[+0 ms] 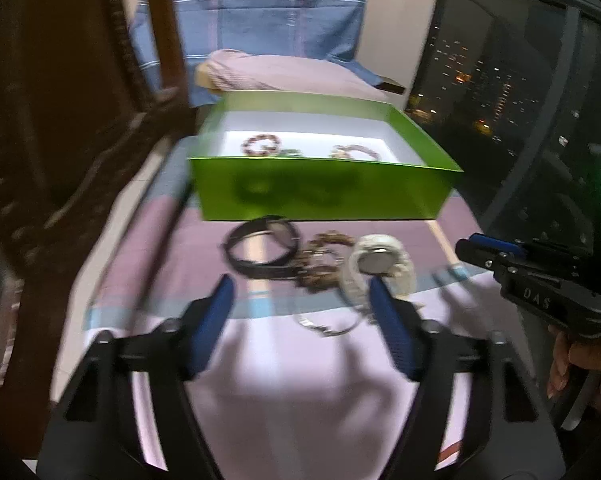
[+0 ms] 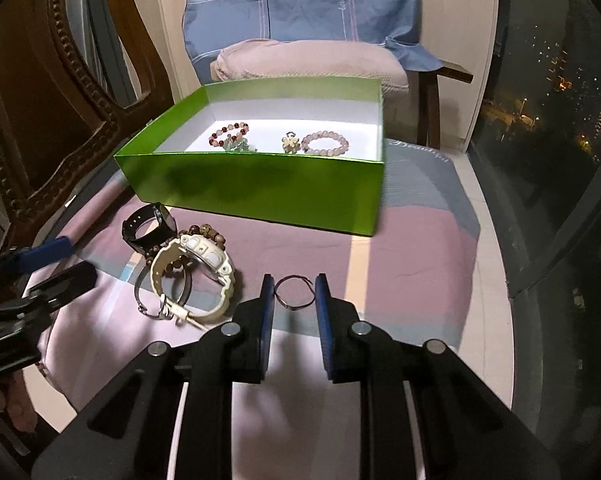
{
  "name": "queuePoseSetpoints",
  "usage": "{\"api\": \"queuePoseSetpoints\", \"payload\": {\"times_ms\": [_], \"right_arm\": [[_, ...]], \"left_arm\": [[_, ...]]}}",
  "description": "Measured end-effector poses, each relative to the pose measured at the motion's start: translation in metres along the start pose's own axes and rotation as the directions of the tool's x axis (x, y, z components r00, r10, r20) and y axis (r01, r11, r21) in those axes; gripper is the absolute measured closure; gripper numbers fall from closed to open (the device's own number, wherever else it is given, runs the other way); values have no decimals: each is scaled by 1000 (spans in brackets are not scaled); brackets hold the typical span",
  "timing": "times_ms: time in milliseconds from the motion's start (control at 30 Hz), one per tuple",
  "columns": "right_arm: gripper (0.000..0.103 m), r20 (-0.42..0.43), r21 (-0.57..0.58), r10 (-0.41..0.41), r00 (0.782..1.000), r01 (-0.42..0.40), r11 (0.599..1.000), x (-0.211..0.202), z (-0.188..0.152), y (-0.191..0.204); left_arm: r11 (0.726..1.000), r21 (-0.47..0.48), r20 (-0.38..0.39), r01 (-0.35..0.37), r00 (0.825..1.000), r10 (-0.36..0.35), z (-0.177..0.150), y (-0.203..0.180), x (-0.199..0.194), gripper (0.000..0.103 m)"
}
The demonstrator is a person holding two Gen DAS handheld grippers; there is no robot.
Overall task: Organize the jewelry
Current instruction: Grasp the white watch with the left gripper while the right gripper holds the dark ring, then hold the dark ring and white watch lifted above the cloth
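Note:
A green box (image 2: pixel 256 192) stands on the cloth with beaded bracelets (image 2: pixel 325 143) inside; it also shows in the left wrist view (image 1: pixel 324 192). In front of it lie a black watch (image 2: pixel 148 224), a brown bead bracelet (image 2: pixel 204 232), a cream watch (image 2: pixel 196 272) and a thin metal bangle (image 2: pixel 162 292). My right gripper (image 2: pixel 294 294) is shut on a thin metal ring (image 2: pixel 294 294), held between its blue pads just above the cloth. My left gripper (image 1: pixel 300 292) is open and empty, just short of the cream watch (image 1: pixel 380 260) and black watch (image 1: pixel 260 248).
A carved wooden chair (image 2: pixel 60 100) stands at the left. A cushioned chair with a blue shirt (image 2: pixel 300 12) is behind the box. A dark window (image 2: pixel 548 120) is at the right. The pink and grey cloth (image 2: pixel 400 260) covers the surface.

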State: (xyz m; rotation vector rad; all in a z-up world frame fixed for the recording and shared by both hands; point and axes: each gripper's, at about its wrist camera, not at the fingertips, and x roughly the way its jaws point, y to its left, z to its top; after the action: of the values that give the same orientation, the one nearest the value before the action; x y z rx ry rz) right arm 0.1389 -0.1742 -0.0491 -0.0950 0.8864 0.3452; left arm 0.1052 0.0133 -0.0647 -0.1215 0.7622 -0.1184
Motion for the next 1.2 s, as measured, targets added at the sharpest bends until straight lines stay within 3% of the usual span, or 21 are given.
{"api": "queuePoseSetpoints", "payload": {"times_ms": [67, 333, 433, 533, 633, 733, 833, 1200], "right_arm": [[82, 6, 5, 2, 1000, -2, 1000, -4, -1, -3], [82, 7, 7, 8, 1000, -8, 1000, -13, -7, -8], [82, 2, 0, 7, 1000, -7, 1000, -15, -8, -8], [82, 10, 3, 5, 1000, -5, 1000, -21, -8, -10], [82, 30, 10, 4, 1000, -4, 1000, -31, -6, -12], [82, 65, 15, 9, 998, -10, 1000, -47, -4, -12], [82, 104, 23, 25, 994, -28, 999, -66, -7, -10], [82, 210, 0, 67, 975, -69, 998, -120, -14, 14]], "left_arm": [[1000, 15, -3, 4, 1000, -4, 2, -10, 7, 45], [999, 53, -93, -8, 996, 12, 6, -39, 52, 85], [999, 46, -93, -8, 996, 12, 6, -40, 57, 97], [996, 90, -53, -25, 998, 30, 6, -48, 46, 98], [995, 96, 17, -4, 1000, 2, 12, -51, 22, 98], [996, 92, 128, 2, 992, -14, 19, -46, -20, 98], [997, 71, 185, -2, 983, -12, 20, -34, -54, 98], [997, 55, 215, -53, 976, 40, 12, -8, -103, 98]]}}
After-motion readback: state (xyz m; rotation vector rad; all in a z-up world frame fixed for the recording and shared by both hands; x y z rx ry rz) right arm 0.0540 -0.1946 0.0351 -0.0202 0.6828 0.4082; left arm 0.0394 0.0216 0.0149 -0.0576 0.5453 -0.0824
